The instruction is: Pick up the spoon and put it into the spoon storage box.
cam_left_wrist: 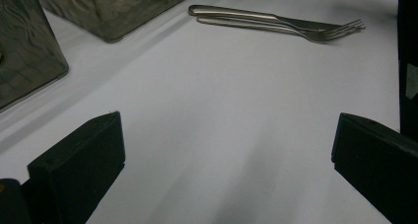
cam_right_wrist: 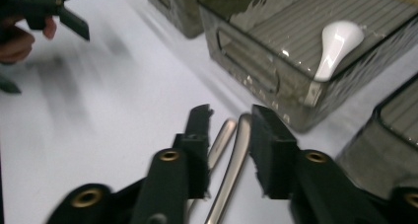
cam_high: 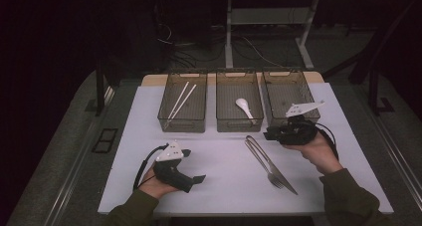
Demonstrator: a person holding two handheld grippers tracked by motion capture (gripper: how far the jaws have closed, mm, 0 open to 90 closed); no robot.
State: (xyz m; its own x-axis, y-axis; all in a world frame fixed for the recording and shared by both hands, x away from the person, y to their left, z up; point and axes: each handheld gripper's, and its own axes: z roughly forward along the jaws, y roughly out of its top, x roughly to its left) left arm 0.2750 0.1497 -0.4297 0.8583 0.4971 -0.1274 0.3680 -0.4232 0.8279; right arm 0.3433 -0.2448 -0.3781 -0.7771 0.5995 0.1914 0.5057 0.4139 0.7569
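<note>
Nearest to me in the high view, low in the frame, sit my two hands on the flat white counter (cam_high: 224, 181). The left claw (cam_high: 199, 178) rests at the lower left with its jaws spread wide over bare surface, nothing between them. The right claw (cam_high: 267, 135) sits right of centre, just in front of the rightmost bin.

The counter is a pale, matte sheet under dim light. Beyond it the room is dark, with grey floor, table legs and loose cables at the top of the frame. Along the counter's far edge stand three smoky translucent plastic bins (cam_high: 239, 124) in a row. The left one holds a pair of white chopsticks (cam_high: 181, 100); the middle one holds a white ceramic soup spoon (cam_high: 244, 105).

A slim stainless steel knife (cam_high: 263, 159) and stainless steel fork (cam_high: 271, 173) lie side by side on the counter, centre-right, running diagonally toward the lower right. In the right gripper view the jaws stand partly closed, astride the two handle ends; I cannot tell if the pads touch them.
</note>
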